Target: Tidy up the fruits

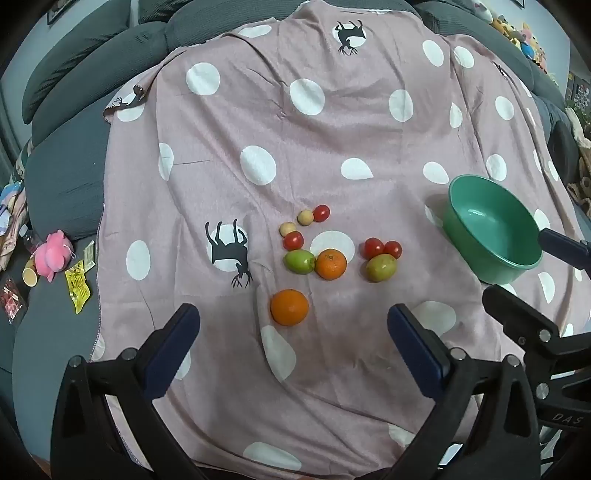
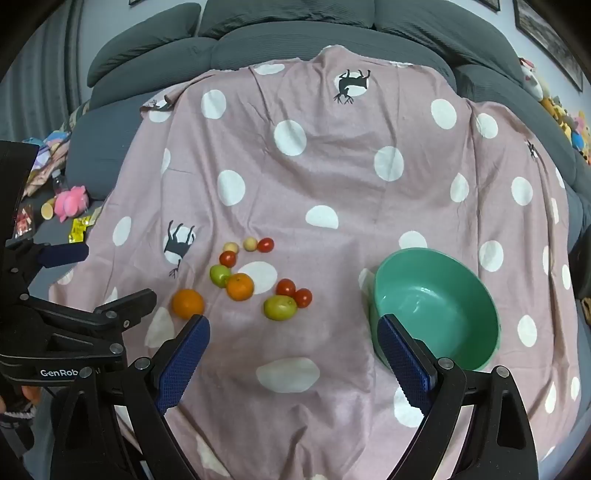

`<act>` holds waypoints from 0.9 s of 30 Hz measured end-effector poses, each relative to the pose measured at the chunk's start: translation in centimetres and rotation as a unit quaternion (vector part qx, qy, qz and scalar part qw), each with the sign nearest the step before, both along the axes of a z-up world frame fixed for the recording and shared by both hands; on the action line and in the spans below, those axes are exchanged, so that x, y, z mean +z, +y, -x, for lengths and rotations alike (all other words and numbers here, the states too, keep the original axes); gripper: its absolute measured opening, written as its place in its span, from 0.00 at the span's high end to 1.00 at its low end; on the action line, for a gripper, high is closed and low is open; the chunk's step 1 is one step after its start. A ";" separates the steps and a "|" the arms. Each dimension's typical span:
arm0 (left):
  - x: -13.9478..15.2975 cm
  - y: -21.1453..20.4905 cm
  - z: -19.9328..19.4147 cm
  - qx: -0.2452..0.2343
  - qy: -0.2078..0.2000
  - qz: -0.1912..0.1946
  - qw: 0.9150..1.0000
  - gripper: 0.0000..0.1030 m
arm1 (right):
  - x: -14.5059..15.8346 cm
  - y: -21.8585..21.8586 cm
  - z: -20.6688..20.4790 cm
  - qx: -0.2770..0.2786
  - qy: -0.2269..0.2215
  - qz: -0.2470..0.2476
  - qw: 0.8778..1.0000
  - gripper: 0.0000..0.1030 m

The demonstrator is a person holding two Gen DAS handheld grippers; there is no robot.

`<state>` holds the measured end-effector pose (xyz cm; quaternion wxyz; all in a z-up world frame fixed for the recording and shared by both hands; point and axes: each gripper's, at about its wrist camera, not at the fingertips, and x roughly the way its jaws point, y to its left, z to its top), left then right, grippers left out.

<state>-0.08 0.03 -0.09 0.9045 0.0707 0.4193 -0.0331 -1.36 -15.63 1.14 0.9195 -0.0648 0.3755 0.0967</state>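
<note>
Fruits lie loose on a pink polka-dot cloth (image 1: 332, 184): two oranges (image 1: 289, 307) (image 1: 331, 263), two green fruits (image 1: 300, 261) (image 1: 381, 268), several red cherry tomatoes (image 1: 373, 247) and two small pale fruits (image 1: 305, 217). A green bowl (image 1: 491, 229) stands empty to their right. My left gripper (image 1: 293, 325) is open and empty just short of the near orange. My right gripper (image 2: 293, 334) is open and empty, near the bowl (image 2: 436, 306) and the fruits (image 2: 279, 307).
The cloth covers a grey sofa (image 2: 295, 33). At the left lie a pink plush toy (image 1: 53, 254), a yellow packet (image 1: 78, 286) and a paper cup (image 1: 29, 277). Stuffed toys (image 1: 524, 37) sit at the far right.
</note>
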 end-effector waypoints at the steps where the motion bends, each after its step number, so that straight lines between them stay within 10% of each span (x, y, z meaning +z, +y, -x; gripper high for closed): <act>1: 0.0 -0.1 0.0 0.000 -0.001 -0.001 1.000 0.01 | 0.0 0.0 0.0 0.000 0.000 0.000 1.000 0.10; 27: -0.1 0.2 0.0 0.000 0.000 0.005 1.000 0.01 | 0.1 0.3 0.2 -0.001 -0.004 0.002 1.000 0.10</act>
